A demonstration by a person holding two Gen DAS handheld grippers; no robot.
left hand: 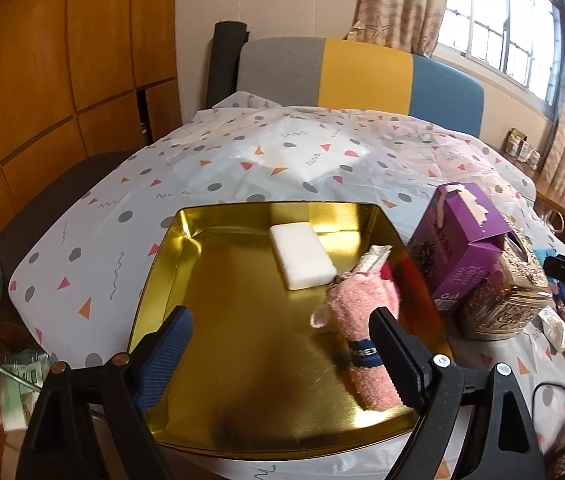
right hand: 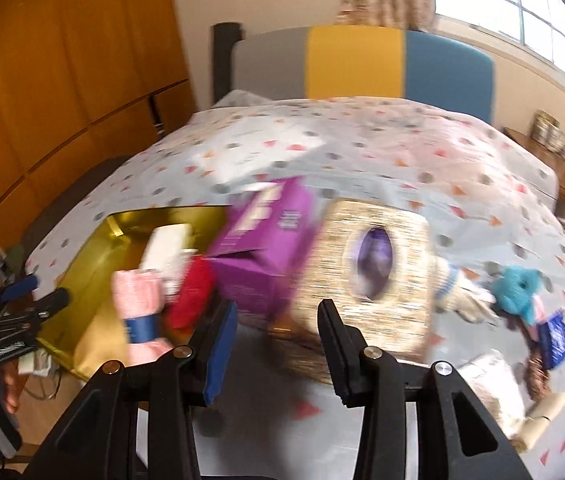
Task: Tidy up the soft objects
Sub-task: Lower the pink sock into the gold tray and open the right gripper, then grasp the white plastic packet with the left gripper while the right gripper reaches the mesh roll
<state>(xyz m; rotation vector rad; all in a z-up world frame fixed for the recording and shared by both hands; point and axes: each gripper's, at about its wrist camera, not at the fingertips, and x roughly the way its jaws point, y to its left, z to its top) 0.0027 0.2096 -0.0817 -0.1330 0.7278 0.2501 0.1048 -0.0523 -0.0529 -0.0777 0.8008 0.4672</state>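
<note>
L gripper spread, empty: pink sock left in gold tray w/ sponge | R gripper part-open, nothing held, aimed twd unsorted blue plush

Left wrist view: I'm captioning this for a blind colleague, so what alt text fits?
Open left tongs hover over a shiny gold metal tray holding a white rectangular sponge block and a fuzzy pink rolled sock. The tray sits on a patterned white tablecloth, with a purple cardboard box to its right.
</note>
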